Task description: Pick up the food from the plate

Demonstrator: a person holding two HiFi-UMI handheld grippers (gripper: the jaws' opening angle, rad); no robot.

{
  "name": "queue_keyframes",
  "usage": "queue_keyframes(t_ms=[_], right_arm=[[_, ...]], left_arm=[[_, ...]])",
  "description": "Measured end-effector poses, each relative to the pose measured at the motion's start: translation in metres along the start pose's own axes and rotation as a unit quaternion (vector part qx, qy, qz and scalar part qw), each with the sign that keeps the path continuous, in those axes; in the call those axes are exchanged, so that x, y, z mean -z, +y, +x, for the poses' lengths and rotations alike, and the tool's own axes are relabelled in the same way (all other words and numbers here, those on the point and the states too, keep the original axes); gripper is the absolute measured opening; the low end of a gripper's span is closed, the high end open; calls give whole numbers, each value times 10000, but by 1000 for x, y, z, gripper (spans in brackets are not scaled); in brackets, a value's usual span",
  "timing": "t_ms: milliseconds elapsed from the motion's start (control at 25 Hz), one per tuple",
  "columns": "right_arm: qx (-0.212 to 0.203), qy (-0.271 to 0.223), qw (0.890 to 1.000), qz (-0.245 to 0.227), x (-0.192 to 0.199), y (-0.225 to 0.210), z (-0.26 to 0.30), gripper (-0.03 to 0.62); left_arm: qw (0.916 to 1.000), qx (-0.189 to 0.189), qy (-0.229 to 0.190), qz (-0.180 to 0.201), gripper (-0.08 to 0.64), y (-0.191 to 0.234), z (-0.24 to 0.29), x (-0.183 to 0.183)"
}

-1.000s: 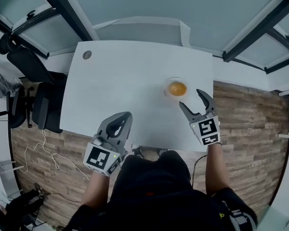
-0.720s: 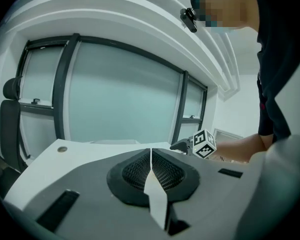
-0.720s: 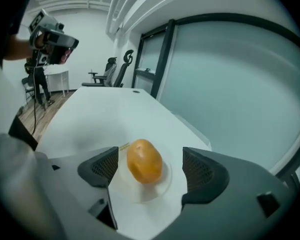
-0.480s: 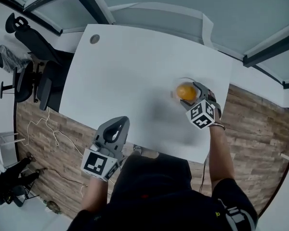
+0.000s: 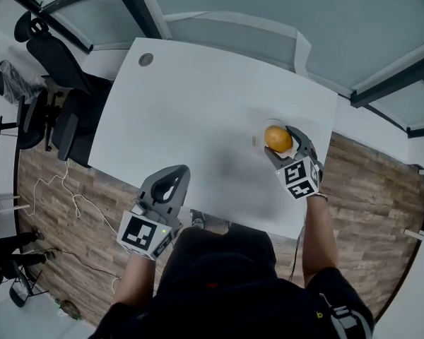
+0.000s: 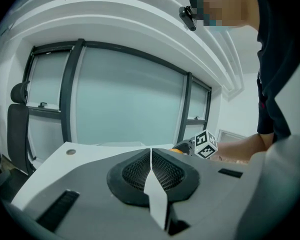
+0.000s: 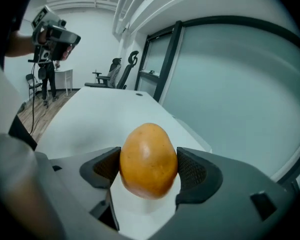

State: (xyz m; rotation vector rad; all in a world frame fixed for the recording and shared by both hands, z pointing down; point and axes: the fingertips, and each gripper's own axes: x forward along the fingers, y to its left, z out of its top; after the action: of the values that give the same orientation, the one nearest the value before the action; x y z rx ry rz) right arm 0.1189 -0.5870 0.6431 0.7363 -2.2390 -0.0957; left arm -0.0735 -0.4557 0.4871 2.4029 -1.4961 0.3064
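Observation:
An orange, egg-shaped fruit sits on a small pale plate near the right end of the white table. My right gripper reaches it from the near side. In the right gripper view the fruit fills the gap of the right gripper. Its jaws are closing, and both pads touch the fruit's sides. My left gripper hovers at the table's near edge, shut and empty; in its own view the left gripper has its jaws meeting.
Black office chairs stand left of the table on the wood floor, where a cable lies. A round grommet marks the table's far left corner. Glass partitions run behind the table. A person stands far off.
My right gripper has moved forward from the table's near edge to the plate, and its jaws now stand around the fruit. The left gripper has stayed near the front edge.

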Motion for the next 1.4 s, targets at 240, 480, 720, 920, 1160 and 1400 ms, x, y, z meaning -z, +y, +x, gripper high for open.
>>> queue_keyframes(t_ms=[240, 480, 720, 920, 1160, 1400], right_arm=[[742, -921, 9890, 893, -74, 13, -65, 365], [1272, -1876, 9586, 1725, -132, 35, -142, 365], [1827, -2556, 9323, 1789, -183, 46, -218, 365], [2278, -2750, 9203, 1597, -199, 53, -266, 365], [2572, -2780, 9119, 1581, -196, 57, -298, 365], [2670, -2714, 9120, 1523, -191, 53, -312, 365]], left_arm=[[9980, 383, -372, 329, 29, 0, -21, -38], [9902, 840, -901, 661, 29, -15, -51, -74], [9807, 1248, -1204, 906, 29, -28, -69, -98], [9726, 1545, -1387, 1050, 29, -41, -73, -108], [9658, 1740, -1542, 1145, 29, -58, -79, -117], [9634, 1798, -1597, 1183, 29, -72, -79, -122]])
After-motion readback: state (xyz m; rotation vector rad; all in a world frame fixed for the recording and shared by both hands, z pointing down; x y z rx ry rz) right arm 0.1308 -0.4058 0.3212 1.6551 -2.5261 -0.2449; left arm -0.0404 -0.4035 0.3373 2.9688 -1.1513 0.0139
